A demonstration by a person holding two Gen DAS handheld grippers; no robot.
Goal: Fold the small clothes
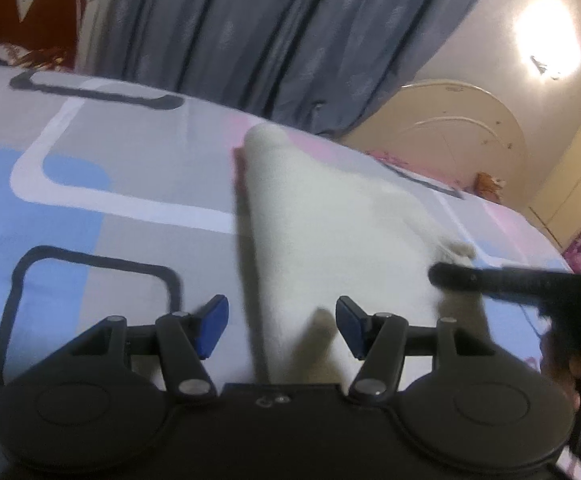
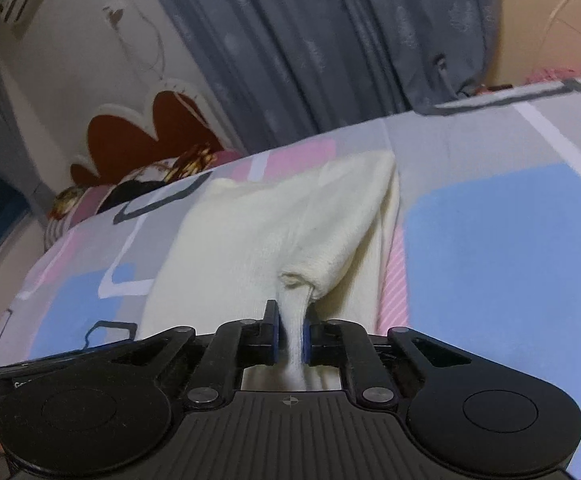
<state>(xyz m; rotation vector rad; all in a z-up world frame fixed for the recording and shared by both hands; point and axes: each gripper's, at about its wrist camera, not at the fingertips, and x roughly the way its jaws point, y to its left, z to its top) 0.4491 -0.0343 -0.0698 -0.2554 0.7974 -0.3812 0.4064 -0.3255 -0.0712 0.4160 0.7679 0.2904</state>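
A small cream-white knitted garment (image 1: 322, 224) lies on the patterned bedsheet (image 1: 90, 176). My left gripper (image 1: 282, 324) is open, its blue pads on either side of the garment's near end, not pinching it. My right gripper (image 2: 290, 336) is shut on a bunched fold of the same garment (image 2: 282, 220) and lifts it slightly off the sheet. In the left wrist view the right gripper (image 1: 450, 276) reaches in from the right and holds the garment's right edge.
The bed (image 2: 510, 240) has a grey, blue, pink and white sheet. Grey curtains (image 1: 290, 32) hang behind it. A red and white headboard (image 2: 150, 136) and printed pillows (image 2: 130, 188) are at the far end. A cream wardrobe (image 1: 450, 128) stands beyond the bed.
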